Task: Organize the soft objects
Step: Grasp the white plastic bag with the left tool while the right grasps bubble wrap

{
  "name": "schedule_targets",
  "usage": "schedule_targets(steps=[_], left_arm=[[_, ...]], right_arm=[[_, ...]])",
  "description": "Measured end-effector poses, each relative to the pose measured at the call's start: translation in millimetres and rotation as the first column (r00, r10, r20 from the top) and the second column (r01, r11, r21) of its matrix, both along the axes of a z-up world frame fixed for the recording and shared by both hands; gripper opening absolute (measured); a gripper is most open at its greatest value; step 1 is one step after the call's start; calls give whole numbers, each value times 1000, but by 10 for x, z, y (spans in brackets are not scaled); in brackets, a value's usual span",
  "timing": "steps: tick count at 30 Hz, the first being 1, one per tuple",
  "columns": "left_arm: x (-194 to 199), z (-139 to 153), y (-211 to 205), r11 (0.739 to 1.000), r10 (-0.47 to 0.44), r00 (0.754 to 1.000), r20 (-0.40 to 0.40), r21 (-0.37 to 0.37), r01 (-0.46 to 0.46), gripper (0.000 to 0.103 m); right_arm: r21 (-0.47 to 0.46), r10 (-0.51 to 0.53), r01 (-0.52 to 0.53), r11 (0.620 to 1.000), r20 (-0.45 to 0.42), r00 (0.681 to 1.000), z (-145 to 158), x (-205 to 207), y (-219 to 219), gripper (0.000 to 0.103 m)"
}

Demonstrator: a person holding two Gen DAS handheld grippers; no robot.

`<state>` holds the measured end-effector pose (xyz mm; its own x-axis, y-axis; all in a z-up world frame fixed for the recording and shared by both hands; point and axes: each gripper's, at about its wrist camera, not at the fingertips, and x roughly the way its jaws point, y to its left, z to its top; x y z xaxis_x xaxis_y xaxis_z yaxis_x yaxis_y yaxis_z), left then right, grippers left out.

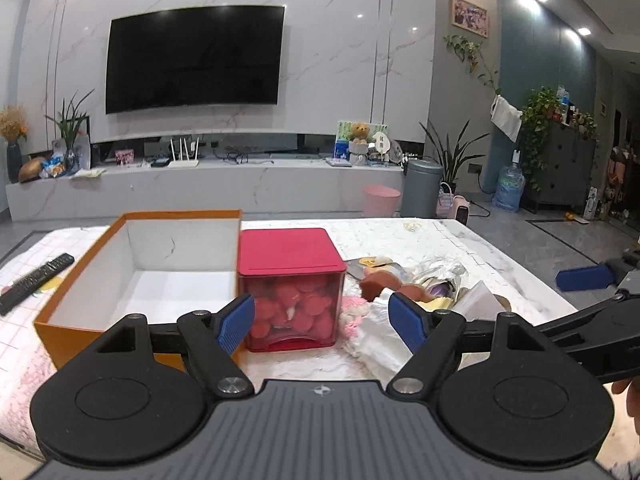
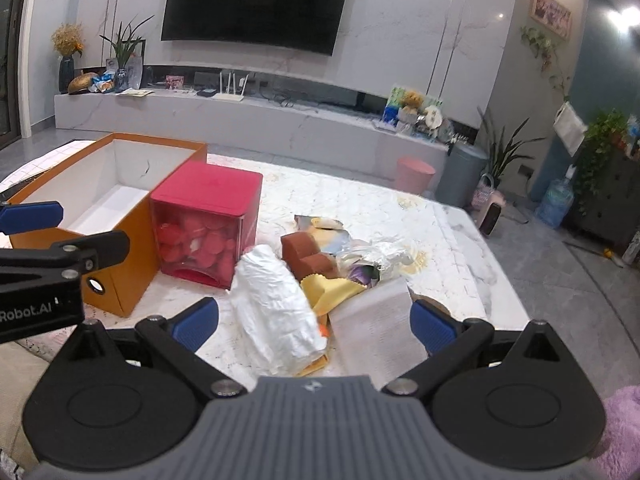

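A heap of soft objects [image 2: 320,276] is shown on the marble-patterned worktop [image 2: 360,200], to the right of a red lidded box [image 2: 208,216] and an open orange box [image 2: 100,200]. Within the heap are distinguished a crumpled white wrap [image 2: 276,312], two brown blocks [image 2: 306,254], a yellow cloth [image 2: 332,290], a silvery foil bag [image 2: 376,256] and a pale ribbed cloth [image 2: 376,332]. Much of the heap is overlapped by its own pieces; an orange scrap under the white wrap cannot be identified. In the left wrist view a pink knitted item [image 1: 354,314] is largely hidden behind the red box. Round pink pieces are seen through the red box's clear wall; their nature cannot be told. The orange box is seen to be white inside and empty.

The left tongs [image 1: 322,322] are held wide apart above the worktop, with nothing gripped; the red box appears between the pads, untouched. The right tongs [image 2: 316,322] are likewise spread wide and empty, with the white wrap and ribbed cloth framed between them.

A remote control [image 1: 36,282] lies left of the orange box, cut off by the frame edge. Beyond the worktop are seen a marble wall, a wall-mounted television [image 1: 196,58], a low console, a pink bin [image 1: 382,200] and a grey bin [image 1: 422,188].
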<state>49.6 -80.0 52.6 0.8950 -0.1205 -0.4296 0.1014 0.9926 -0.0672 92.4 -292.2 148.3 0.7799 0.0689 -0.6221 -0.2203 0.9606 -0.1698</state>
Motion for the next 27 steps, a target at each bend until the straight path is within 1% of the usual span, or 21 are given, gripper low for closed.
schedule_targets(steps=[3, 4, 6, 9, 13, 15, 17, 19, 21, 23, 24, 27], left_arm=[[92, -34, -108, 1000, 13, 1000, -23, -25, -14, 89], [125, -58, -167, 1000, 12, 1000, -26, -26, -12, 89], [157, -103, -267, 1000, 5, 1000, -29, -18, -5, 89], [199, -224, -465, 999, -32, 999, -44, 10, 32, 90], [282, -438, -650, 996, -84, 993, -87, 24, 86, 90], [324, -574, -702, 995, -99, 991, -85, 21, 101, 90], [352, -693, -758, 991, -133, 990, -55, 11, 134, 90], [415, -807, -819, 987, -158, 987, -33, 17, 159, 90], [483, -920, -863, 989, -147, 989, -25, 19, 147, 90], [556, -1010, -918, 992, -124, 992, -36, 28, 125, 90], [598, -1057, -950, 993, -112, 993, -43, 34, 114, 90], [637, -1131, -995, 994, -91, 995, -43, 49, 93, 90]], right_arm=[[35, 14, -13, 999, -47, 999, -52, 175, -162, 100], [33, 7, -5, 999, -52, 999, -69, 238, -207, 100], [26, -32, 34, 999, -60, 998, -103, 389, -331, 100], [31, -117, 119, 992, -71, 991, -106, 621, -545, 100], [96, -190, 197, 976, -74, 979, -114, 837, -841, 100], [142, -222, 228, 963, -61, 973, -171, 844, -954, 100], [167, -216, 223, 961, -55, 975, -270, 804, -1014, 100], [150, -181, 188, 971, -56, 982, -397, 787, -1025, 100], [110, -164, 173, 979, -87, 983, -524, 784, -1020, 100], [73, -170, 181, 981, -133, 976, -622, 779, -1015, 100], [75, -175, 188, 979, -155, 972, -652, 783, -1021, 100], [129, -175, 203, 971, -197, 965, -700, 800, -1052, 100]])
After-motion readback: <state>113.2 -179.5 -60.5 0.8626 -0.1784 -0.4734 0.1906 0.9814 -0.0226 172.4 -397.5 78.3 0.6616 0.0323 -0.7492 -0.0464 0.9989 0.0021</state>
